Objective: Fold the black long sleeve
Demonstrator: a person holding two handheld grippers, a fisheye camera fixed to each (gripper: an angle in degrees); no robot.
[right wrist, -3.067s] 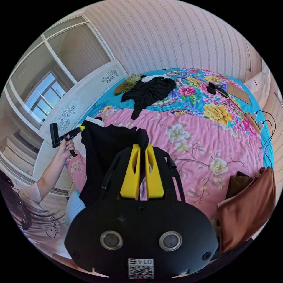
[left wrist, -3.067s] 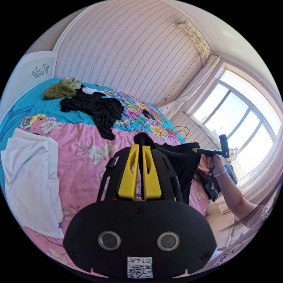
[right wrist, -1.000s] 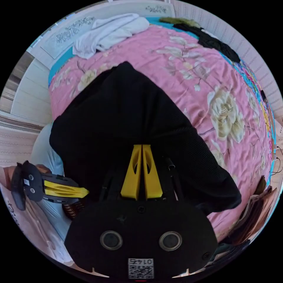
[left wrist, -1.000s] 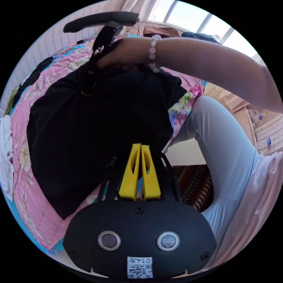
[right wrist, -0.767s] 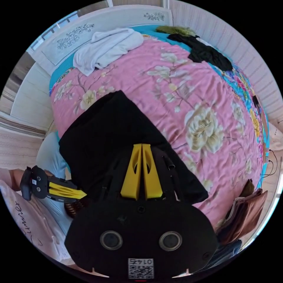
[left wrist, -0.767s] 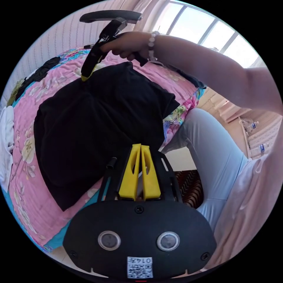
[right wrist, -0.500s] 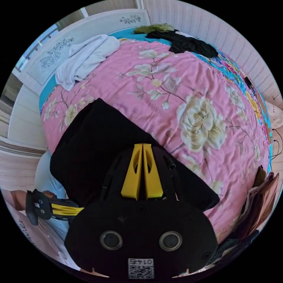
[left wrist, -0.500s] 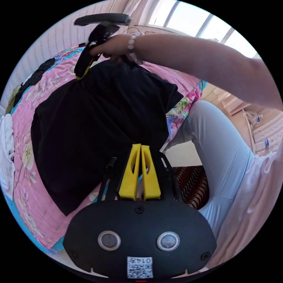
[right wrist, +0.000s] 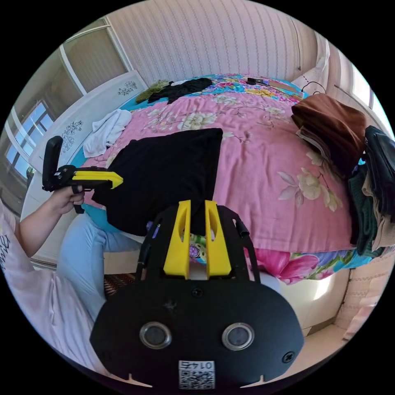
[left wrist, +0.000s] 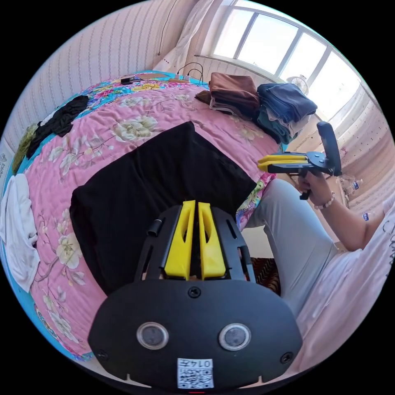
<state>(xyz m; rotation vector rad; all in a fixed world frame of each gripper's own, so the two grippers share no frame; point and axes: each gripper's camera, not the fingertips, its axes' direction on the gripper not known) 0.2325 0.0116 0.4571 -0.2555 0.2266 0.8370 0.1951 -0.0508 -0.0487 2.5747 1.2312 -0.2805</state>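
A: Shirt (left wrist: 160,185)?
B: Flat, folded, on pink quilt (left wrist: 123,123), near edge of bed, by person's knee (left wrist: 288,222).
A: Left gripper (left wrist: 194,204)?
B: Jaws nearly together, narrow gap, nothing gripped; over shirt's near edge. Also at left of right gripper view, held in hand (right wrist: 66,199), off the cloth.
A: Right gripper (right wrist: 197,203)?
B: Jaws slightly apart, empty, off the bed edge.
A: Else?
B: Folded stack (right wrist: 333,127) far right; white cloth (right wrist: 105,129), dark pile (right wrist: 181,88) far side.

Your bed (right wrist: 267,197) has a pink flower cover. The black long sleeve (right wrist: 173,173) lies flat on it near the edge. A white cloth (right wrist: 105,131), a black pile (right wrist: 181,88) and stacked folded clothes (right wrist: 329,123) lie on it too.
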